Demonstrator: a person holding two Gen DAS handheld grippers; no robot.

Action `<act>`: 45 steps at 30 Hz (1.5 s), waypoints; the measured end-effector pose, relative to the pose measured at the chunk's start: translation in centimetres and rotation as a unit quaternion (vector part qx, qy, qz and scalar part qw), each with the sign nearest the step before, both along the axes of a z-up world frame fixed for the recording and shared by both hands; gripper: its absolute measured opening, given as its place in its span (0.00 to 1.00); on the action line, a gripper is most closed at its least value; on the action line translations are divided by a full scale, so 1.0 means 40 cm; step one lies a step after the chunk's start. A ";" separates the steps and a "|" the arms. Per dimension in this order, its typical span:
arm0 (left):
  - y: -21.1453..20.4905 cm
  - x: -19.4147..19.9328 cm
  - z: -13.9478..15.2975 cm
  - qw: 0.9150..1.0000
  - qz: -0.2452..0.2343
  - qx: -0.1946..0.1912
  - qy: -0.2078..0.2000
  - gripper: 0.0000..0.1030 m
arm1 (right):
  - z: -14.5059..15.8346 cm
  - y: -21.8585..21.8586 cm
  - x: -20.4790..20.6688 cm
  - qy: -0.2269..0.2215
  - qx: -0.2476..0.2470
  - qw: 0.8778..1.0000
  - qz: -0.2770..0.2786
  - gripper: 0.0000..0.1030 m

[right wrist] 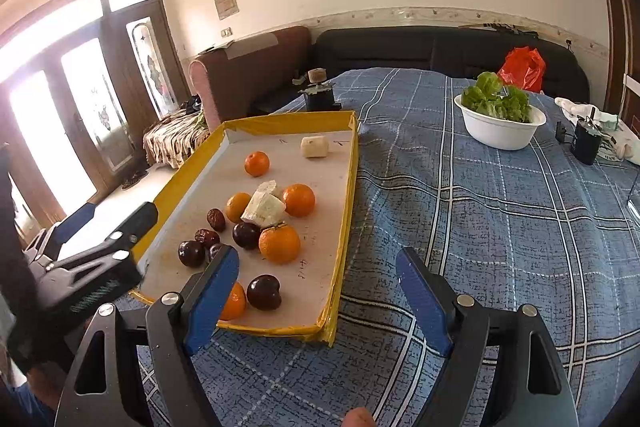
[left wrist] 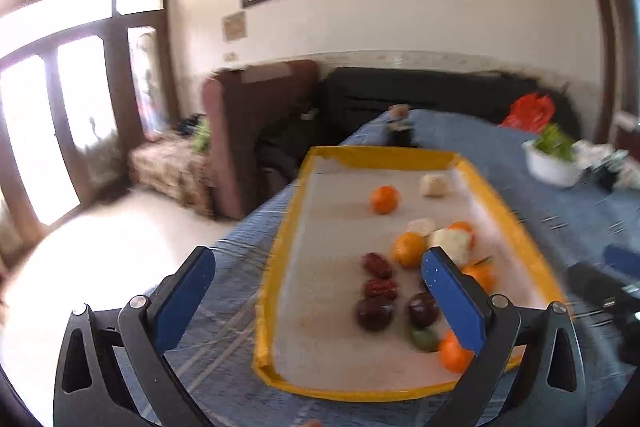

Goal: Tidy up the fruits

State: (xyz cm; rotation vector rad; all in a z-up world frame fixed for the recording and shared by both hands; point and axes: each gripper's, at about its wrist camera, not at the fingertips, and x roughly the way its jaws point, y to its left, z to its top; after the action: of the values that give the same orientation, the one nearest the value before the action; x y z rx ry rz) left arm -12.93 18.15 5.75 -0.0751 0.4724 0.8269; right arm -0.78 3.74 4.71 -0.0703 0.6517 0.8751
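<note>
A shallow tray with a yellow rim lies on the blue plaid tablecloth. In it are several oranges, dark plums, red dates, white chunks and a small green fruit. My left gripper is open and holds nothing; it hovers over the tray's near left part, and its view is blurred. My right gripper stands open and holds nothing over the tray's near right corner. The left gripper also shows beside the tray's left rim.
A white bowl of lettuce stands on the cloth at the far right, with a small black device and white cloths beyond it. A red bag lies by the dark sofa. A dark ornament sits behind the tray.
</note>
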 end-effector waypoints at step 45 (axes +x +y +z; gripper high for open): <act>0.014 0.008 -0.012 0.999 0.019 -0.008 0.029 1.00 | -0.002 0.002 0.000 -0.007 -0.006 1.000 -0.001 0.84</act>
State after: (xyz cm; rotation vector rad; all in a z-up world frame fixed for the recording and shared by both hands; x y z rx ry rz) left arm -12.62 18.71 5.28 -0.0747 0.5335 0.8649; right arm -0.78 3.81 4.63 -0.0868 0.6450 0.8675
